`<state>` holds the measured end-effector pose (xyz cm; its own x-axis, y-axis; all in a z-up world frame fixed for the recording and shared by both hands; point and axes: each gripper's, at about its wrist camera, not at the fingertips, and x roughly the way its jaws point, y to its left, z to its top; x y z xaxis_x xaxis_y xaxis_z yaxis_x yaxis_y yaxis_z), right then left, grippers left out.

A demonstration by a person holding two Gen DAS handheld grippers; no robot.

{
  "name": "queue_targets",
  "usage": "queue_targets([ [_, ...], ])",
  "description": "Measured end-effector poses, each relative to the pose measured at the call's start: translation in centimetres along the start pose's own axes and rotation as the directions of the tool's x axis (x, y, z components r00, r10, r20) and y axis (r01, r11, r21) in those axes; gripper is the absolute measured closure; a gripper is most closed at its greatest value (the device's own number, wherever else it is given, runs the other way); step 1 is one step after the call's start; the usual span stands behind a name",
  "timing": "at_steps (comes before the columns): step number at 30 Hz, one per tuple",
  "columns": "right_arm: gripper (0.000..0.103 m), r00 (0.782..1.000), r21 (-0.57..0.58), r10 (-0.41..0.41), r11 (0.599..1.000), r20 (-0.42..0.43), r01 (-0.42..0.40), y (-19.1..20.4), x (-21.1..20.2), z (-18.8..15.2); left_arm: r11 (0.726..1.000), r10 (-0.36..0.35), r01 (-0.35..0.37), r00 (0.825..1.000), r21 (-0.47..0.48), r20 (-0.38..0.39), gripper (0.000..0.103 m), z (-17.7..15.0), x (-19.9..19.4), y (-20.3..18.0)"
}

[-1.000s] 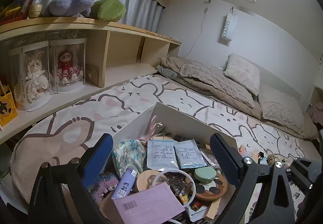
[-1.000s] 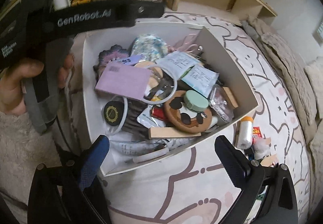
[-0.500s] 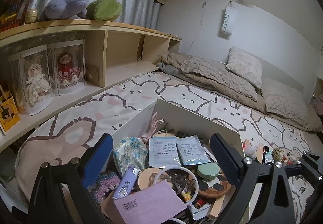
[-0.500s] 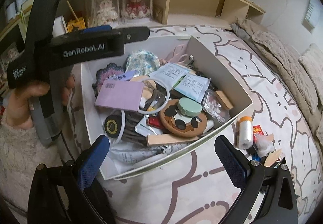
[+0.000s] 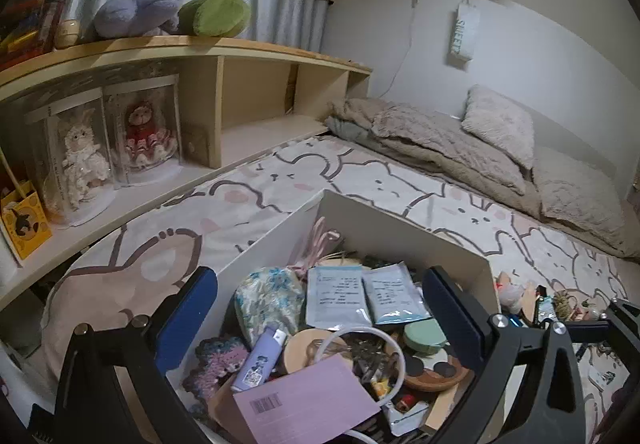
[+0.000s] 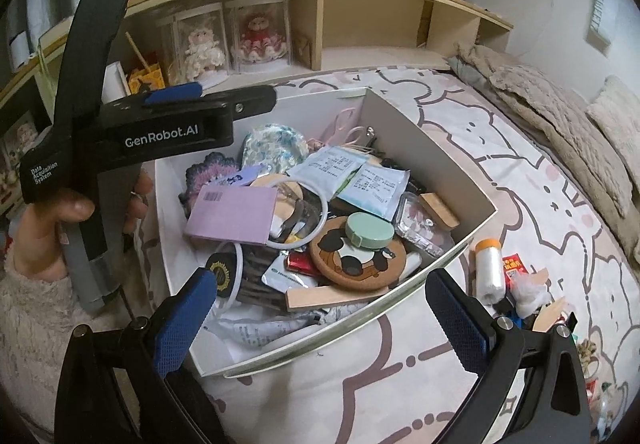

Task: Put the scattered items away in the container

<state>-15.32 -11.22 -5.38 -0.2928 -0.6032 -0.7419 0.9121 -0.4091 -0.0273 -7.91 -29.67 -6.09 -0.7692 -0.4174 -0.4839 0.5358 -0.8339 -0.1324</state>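
A white box (image 6: 434, 151) sits on the bed, packed with several small items: a lilac card (image 6: 234, 213), a bear coaster (image 6: 360, 260), a green round tin (image 6: 370, 230) and two pale sachets (image 5: 360, 294). My left gripper (image 5: 320, 318) hangs open over the box's near-left end and holds nothing. My right gripper (image 6: 320, 324) is open and holds nothing above the box's near rim. Loose items lie on the sheet to the right of the box: a white bottle with an orange cap (image 6: 489, 268), a red packet (image 6: 514, 264), a white wad (image 6: 528, 294).
A hand (image 6: 40, 228) in a fluffy sleeve grips the left gripper's handle beside the box. A wooden shelf (image 5: 248, 131) with two boxed dolls (image 5: 116, 147) runs along the left. Folded blankets and pillows (image 5: 460, 147) lie at the far end of the bed.
Both views have risen and tilted up a little, so the box sits lower and slightly farther off. Both grippers stayed open, and the items did not move.
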Motion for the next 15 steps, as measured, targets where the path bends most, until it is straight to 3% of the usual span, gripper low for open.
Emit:
queue_targets([
  [15, 0.0, 0.995, 0.091, 0.008, 0.996, 0.1, -0.017, -2.0, -1.0, -0.4, 0.999, 0.039, -0.039, 0.999, 0.02, -0.007, 0.0, 0.0, 0.2, -0.5],
])
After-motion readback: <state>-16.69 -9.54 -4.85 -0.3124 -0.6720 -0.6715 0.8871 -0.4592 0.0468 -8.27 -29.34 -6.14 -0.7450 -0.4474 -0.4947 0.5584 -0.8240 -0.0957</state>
